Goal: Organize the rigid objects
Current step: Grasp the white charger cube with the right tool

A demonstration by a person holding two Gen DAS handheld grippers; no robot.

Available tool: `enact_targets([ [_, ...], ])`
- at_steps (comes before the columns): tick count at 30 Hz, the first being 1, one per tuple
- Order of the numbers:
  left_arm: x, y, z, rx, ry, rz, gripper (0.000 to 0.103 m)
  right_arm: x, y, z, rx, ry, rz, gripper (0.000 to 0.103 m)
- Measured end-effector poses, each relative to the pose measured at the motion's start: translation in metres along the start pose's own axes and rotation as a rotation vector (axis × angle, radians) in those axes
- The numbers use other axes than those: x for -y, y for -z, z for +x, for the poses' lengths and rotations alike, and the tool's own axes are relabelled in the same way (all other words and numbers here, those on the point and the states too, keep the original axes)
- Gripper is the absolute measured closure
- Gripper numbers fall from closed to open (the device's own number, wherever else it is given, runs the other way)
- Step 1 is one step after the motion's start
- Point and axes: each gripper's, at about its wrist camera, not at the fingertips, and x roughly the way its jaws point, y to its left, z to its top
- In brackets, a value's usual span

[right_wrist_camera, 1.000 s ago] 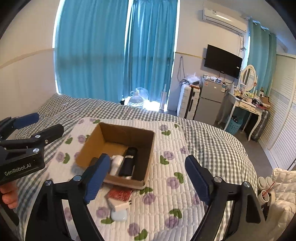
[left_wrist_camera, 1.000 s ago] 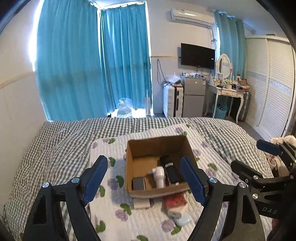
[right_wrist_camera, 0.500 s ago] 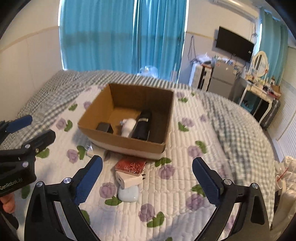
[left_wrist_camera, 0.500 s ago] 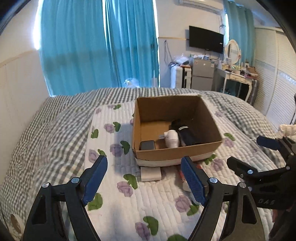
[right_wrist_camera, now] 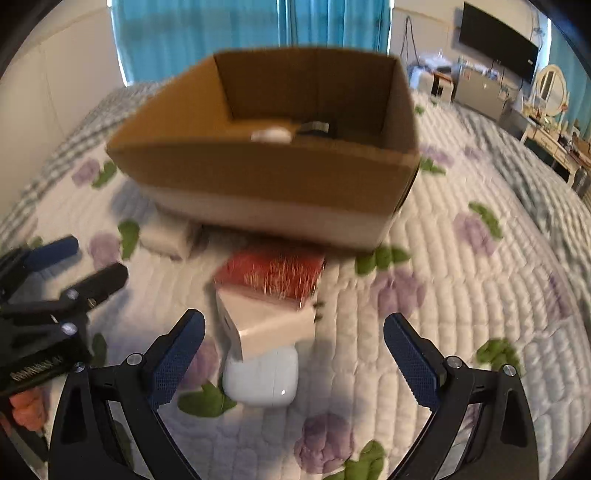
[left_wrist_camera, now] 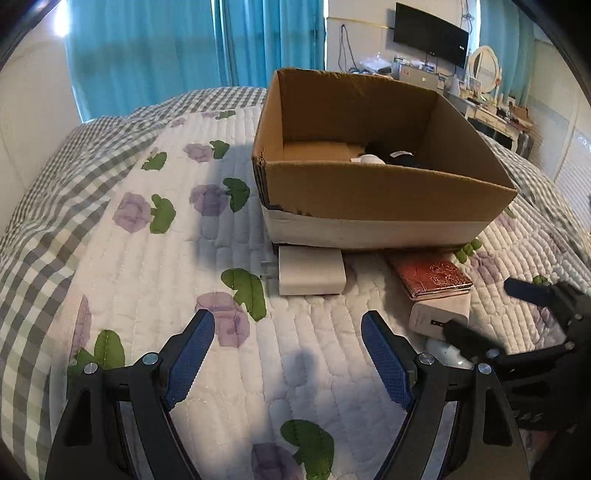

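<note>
An open cardboard box (left_wrist_camera: 384, 192) stands on the floral quilt and holds a white item (left_wrist_camera: 367, 159) and a black item (left_wrist_camera: 400, 157). In front of it lie a white power adapter (left_wrist_camera: 311, 270), a red patterned case (left_wrist_camera: 430, 277), a white charger cube (left_wrist_camera: 439, 315) and, in the right wrist view, a white earbud case (right_wrist_camera: 260, 376). My left gripper (left_wrist_camera: 286, 343) is open and empty, low over the quilt before the adapter. My right gripper (right_wrist_camera: 293, 347) is open and empty, its fingers on either side of the charger cube (right_wrist_camera: 266, 326) and earbud case. The right wrist view is blurred.
The floral quilt (left_wrist_camera: 155, 280) lies over a grey checked blanket (left_wrist_camera: 48, 206). Blue curtains (left_wrist_camera: 177, 48) hang behind the bed. A TV (left_wrist_camera: 430, 33), a dressing table with a mirror (left_wrist_camera: 487, 70) and a wardrobe stand at the far right.
Both grippers have dropped lower and moved forward toward the box and the items in front of it. Both stay open and empty.
</note>
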Motion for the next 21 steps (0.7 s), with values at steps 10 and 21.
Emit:
enact_targets([
  [10,-0.007,0.000,-0.001,-0.003,-0.006,-0.039,0.019,-0.007,0.004,0.031,-0.018,-0.026,-0.003,0.012],
  [21,-0.009,0.003,0.003,-0.014,-0.036,-0.051,0.019,-0.003,0.013,0.022,-0.002,-0.038,0.004,0.041],
])
